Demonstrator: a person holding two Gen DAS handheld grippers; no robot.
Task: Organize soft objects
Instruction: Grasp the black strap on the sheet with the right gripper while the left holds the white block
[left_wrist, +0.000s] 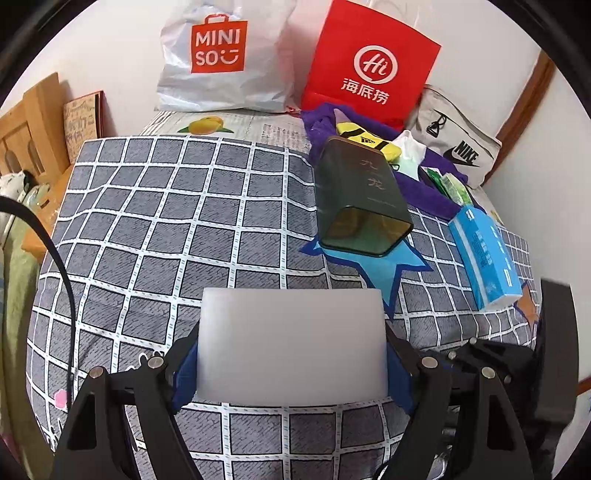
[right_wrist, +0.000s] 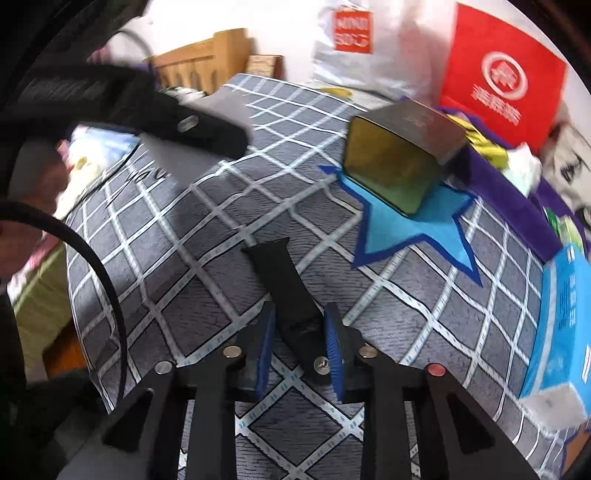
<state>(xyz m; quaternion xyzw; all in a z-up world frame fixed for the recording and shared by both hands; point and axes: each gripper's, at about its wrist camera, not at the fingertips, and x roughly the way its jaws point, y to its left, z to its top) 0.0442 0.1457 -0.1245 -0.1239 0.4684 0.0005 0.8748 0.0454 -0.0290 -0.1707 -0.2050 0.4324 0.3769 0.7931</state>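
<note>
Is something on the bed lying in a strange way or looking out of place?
Yes. The dark green tin lies tipped on its side on the checked bedcover, open end facing the camera, partly over the purple cloth. It is rigid among soft things.

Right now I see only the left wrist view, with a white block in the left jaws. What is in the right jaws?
Observer: Between the jaws of the right gripper sits a black strap; I cannot tell if they pinch it.
Operator: Where does the strap point?
Observer: Toward the blue star, and it ends short of it.
Operator: Does it touch the tin?
Observer: No, the tin lies apart from it, farther off on the star.
</note>
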